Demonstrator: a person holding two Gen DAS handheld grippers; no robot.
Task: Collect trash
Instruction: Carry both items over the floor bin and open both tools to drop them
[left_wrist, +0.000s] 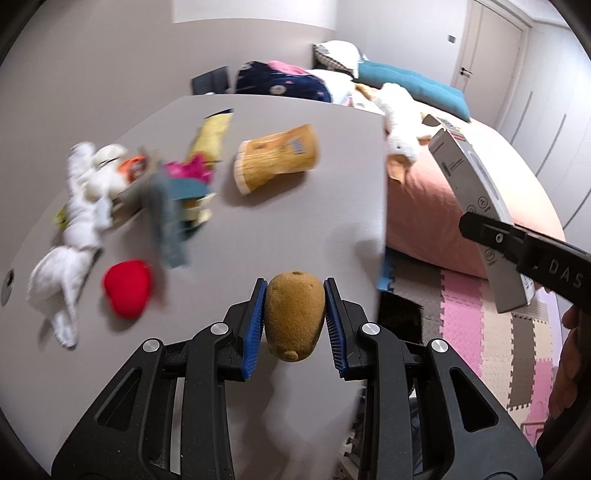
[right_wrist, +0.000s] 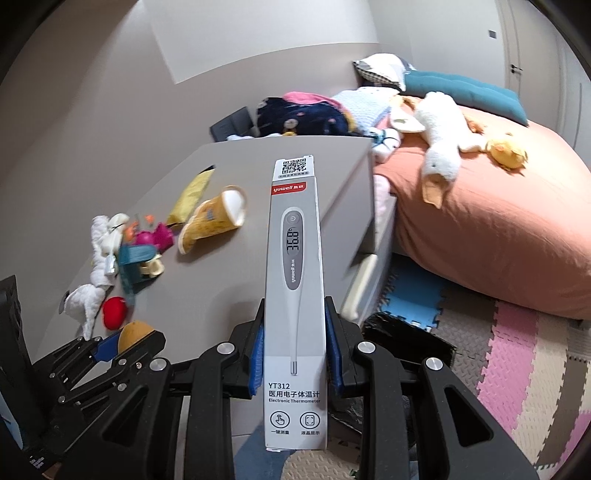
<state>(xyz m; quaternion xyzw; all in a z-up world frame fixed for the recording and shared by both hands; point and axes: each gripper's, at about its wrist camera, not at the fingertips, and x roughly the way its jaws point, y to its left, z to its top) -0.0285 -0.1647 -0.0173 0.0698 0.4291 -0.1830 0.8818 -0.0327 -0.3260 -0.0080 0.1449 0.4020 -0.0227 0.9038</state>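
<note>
A brown fuzzy kiwi-like object (left_wrist: 295, 317) sits between the blue pads of my left gripper (left_wrist: 295, 286), which is shut on it above the grey table's (left_wrist: 295, 221) near right corner. My right gripper (right_wrist: 294, 301) is shut on a tall grey-white thermometer box (right_wrist: 295, 258), held upright. The left wrist view shows that box (left_wrist: 472, 192) out past the table's right edge, over the floor. In the right wrist view, the left gripper (right_wrist: 122, 339) with the kiwi (right_wrist: 135, 334) is at the lower left.
The table holds a tipped yellow paper cup (left_wrist: 277, 158), a yellow wrapper (left_wrist: 212, 136), crumpled white tissue (left_wrist: 81, 206), a teal item (left_wrist: 173, 206) and a red lump (left_wrist: 127, 288). A black bag (right_wrist: 406, 339) lies on foam mats by the table. A bed (right_wrist: 480, 240) with plush toys stands right.
</note>
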